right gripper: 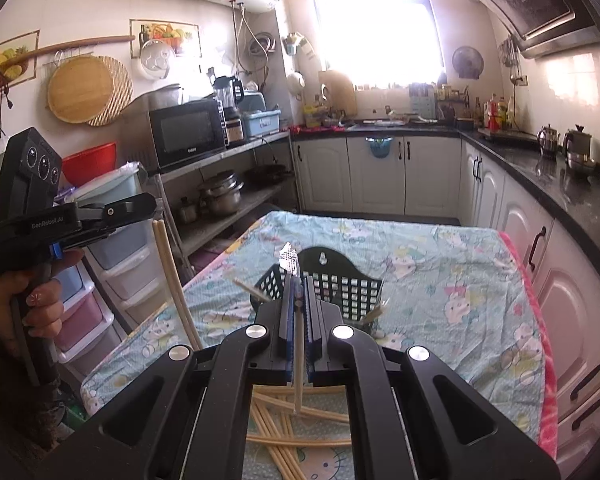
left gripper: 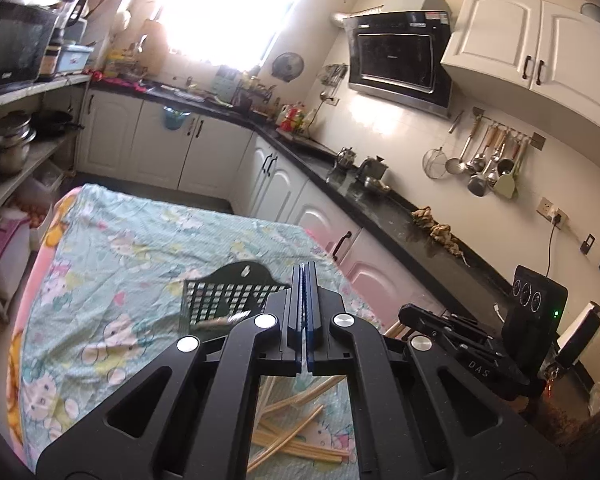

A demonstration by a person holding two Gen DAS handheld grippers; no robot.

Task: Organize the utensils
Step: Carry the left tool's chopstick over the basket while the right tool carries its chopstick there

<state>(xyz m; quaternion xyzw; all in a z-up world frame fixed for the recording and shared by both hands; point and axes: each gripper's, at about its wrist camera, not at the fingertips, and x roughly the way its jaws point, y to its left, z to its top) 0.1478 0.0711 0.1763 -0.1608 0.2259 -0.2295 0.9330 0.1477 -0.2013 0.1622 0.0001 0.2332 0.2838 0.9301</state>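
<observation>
A black mesh utensil basket (left gripper: pixel 224 300) (right gripper: pixel 340 288) lies on the table with a few chopsticks poking out of it. Several pale chopsticks (left gripper: pixel 296 436) (right gripper: pixel 292 428) lie scattered on the cloth near the front edge. My right gripper (right gripper: pixel 299 280) is shut on a single chopstick (right gripper: pixel 298 360) with a silvery tip, held above the table just short of the basket. My left gripper (left gripper: pixel 305 268) is shut with nothing showing between its fingers in its own view; in the right wrist view it (right gripper: pixel 140 204) is held off the table's left side with two chopsticks (right gripper: pixel 176 280) hanging from it.
The table carries a teal cartoon-print cloth (left gripper: pixel 140 248) (right gripper: pixel 440 272). A black countertop (left gripper: pixel 380 208) with kettles runs along the right wall. Shelves with pots and a microwave (right gripper: pixel 188 132) and plastic drawers (right gripper: pixel 112 280) stand on the left.
</observation>
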